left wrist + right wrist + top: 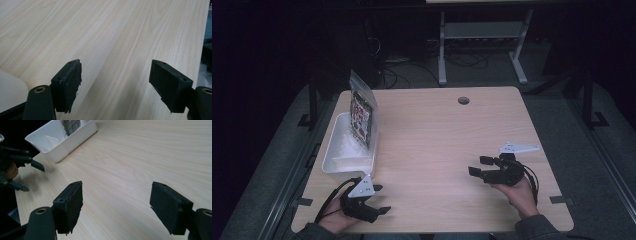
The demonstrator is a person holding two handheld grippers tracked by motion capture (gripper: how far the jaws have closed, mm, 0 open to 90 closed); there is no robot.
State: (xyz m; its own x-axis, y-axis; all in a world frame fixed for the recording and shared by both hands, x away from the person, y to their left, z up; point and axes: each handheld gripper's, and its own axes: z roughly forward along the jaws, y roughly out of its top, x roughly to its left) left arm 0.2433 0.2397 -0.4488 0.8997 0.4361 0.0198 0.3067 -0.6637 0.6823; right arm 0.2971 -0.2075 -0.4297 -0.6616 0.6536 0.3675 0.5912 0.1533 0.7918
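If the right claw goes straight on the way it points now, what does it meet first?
Probably the white tub on the table's far side; bare wood lies before the open right claw, though depth is unclear.

The right tongs [116,206] hang over bare bench [140,162] with the jaws spread wide and nothing between them. A white tub [63,141] sits at the top left with a printed packet [71,124] standing in it. The left tongs [23,173] are at the far left edge, near the tub.
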